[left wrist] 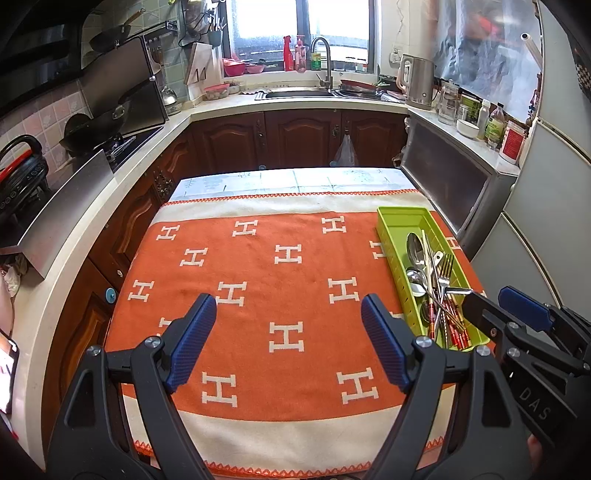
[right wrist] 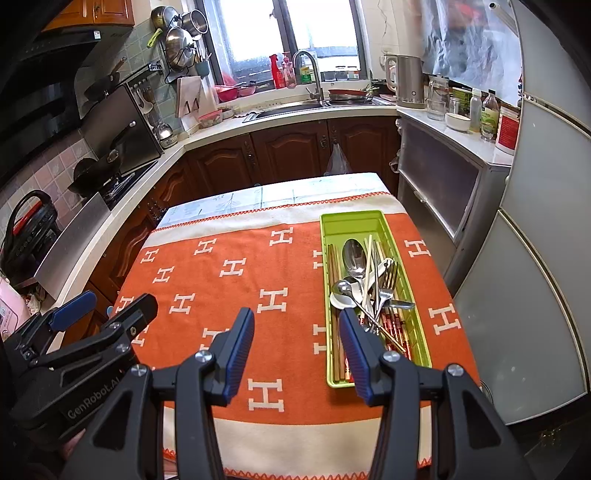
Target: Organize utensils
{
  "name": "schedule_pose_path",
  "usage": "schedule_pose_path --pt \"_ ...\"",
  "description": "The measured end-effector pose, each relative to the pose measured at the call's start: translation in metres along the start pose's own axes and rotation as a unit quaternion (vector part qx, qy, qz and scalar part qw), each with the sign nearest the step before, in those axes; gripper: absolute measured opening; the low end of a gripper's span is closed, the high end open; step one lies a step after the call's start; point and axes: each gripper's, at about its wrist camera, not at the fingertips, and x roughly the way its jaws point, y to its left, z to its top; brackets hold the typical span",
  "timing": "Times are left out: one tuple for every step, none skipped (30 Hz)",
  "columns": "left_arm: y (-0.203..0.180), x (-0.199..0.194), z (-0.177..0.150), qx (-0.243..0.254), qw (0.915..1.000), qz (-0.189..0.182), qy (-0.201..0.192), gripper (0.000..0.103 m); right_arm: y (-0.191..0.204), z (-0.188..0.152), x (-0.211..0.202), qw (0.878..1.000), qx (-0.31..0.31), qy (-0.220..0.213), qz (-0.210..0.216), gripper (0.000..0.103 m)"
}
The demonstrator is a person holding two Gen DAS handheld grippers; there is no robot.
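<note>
Where cabinets curve, orange cloth (left wrist: 295, 266).

Daylight pours in through the window (left wrist: 301, 33) at the back, which is blown out to near white in both views. The orange cloth (left wrist: 258, 295) is evenly and brightly lit, with only soft shadows. The spoons (right wrist: 352, 258) in the green tray (right wrist: 328, 225) catch small glints. Both pictures bend strongly toward the edges, curving the counter (left wrist: 110, 184) and the fridge (right wrist: 546, 258), and the corners fall to black. The plastic sheet (left wrist: 480, 40) at upper right looks smeared and hazy.
</note>
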Motion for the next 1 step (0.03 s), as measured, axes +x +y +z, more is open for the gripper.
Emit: schedule_pose_path --pt "0.0005 0.0016 -0.0008 0.003 1.0000 -0.002 0.001 0.079 0.0002 -0.0001 -0.0002 1.000 0.000 0.001 0.000 0.048"
